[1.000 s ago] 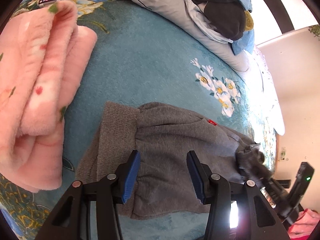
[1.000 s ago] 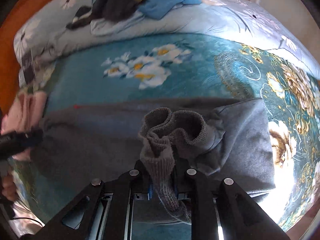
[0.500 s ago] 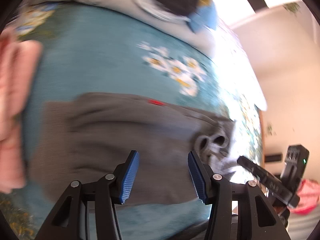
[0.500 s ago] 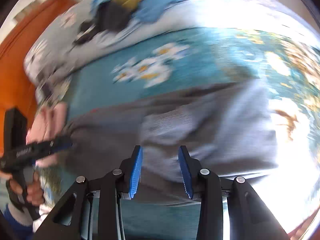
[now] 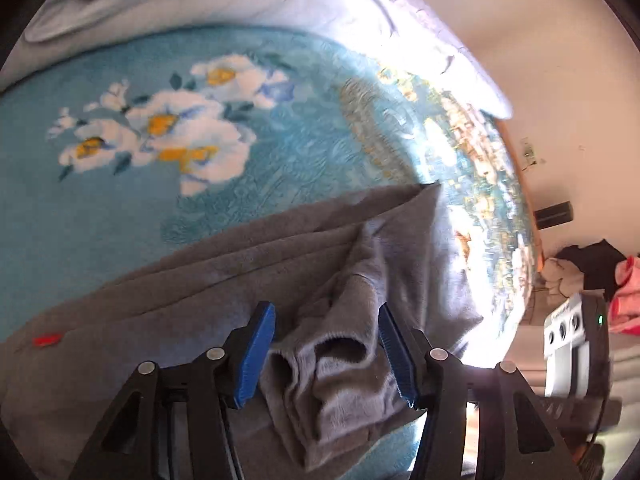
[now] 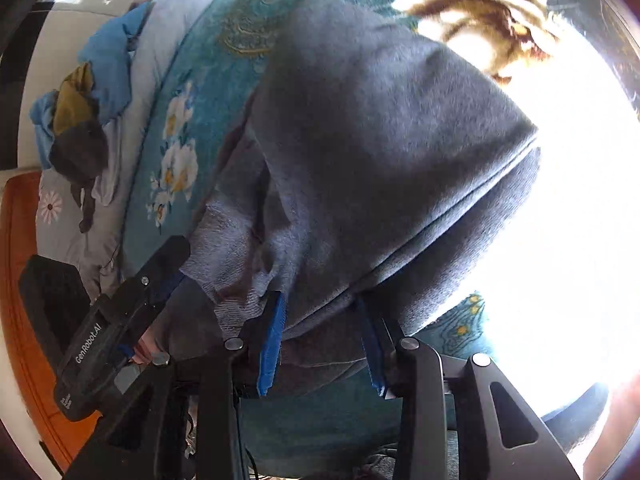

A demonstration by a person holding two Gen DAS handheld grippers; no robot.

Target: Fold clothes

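A grey fleece garment (image 5: pixel 224 280) with a small red tag (image 5: pixel 46 339) lies on the teal flowered blanket (image 5: pixel 120 200). Its bunched ribbed cuffs (image 5: pixel 332 364) sit between the blue pads (image 5: pixel 260 352) of my left gripper (image 5: pixel 328 354). The jaws are opening and neither pad presses on the cloth. In the right wrist view the garment (image 6: pixel 380 140) fills the middle. Its folded edge hangs into my right gripper (image 6: pixel 322 342), which stands open around it. The left gripper (image 6: pixel 172 256) comes in from the lower left onto the cuffs (image 6: pixel 228 248).
A heap of blue, olive and dark clothes (image 6: pixel 80 112) lies on a pale quilt at the far side of the bed. Orange-brown wood (image 6: pixel 16 280) borders it. Black and pink clothes (image 5: pixel 600 272) are piled beyond the bed's right edge. Sunlight washes out the right side.
My left gripper swept right along the garment, from the waistband beside a pink folded blanket to the cuffs. My right gripper let go of the cuffs, rolled, and moved to the folded edge.
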